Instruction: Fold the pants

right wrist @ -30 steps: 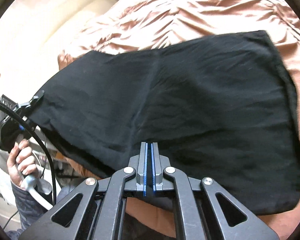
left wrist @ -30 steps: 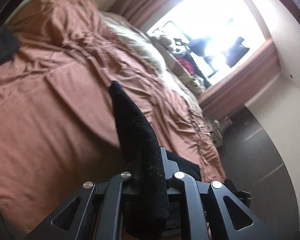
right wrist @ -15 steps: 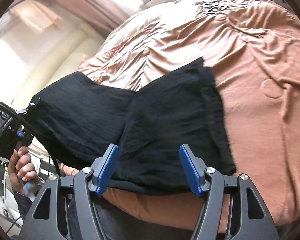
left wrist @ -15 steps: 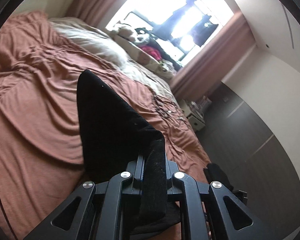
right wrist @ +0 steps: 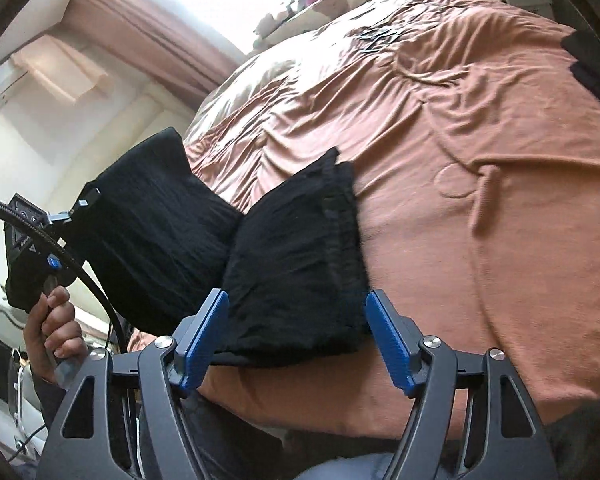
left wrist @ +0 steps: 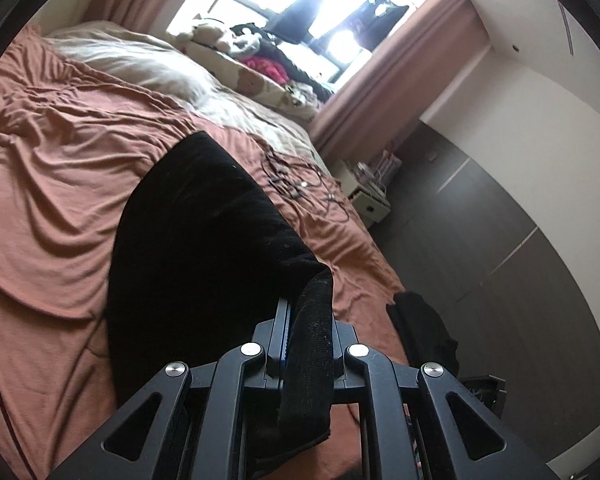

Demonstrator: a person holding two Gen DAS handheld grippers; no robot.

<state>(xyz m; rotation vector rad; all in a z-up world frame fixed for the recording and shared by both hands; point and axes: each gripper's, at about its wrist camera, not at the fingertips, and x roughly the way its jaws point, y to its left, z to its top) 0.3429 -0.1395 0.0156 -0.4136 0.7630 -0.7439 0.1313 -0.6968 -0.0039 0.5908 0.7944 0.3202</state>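
The black pants lie partly folded on the rust-coloured bed sheet, near its front edge. My right gripper stands just in front of them, jaws still opening. Its blue pads do not press on the cloth. One end of the pants is lifted at the left. My left gripper is shut on that end, with a strip of fabric pinched between its jaws. In the right wrist view the left gripper shows at the left edge, held by a hand.
Pillows and stuffed toys sit at the head of the bed under a bright window. Thin cables lie on the sheet. A white bedside unit and another dark garment are by the bed's right edge.
My right gripper has opened, let go of the pants and drawn back. My left gripper has carried its end over the bed, and the flat cloth has bunched into a fold.
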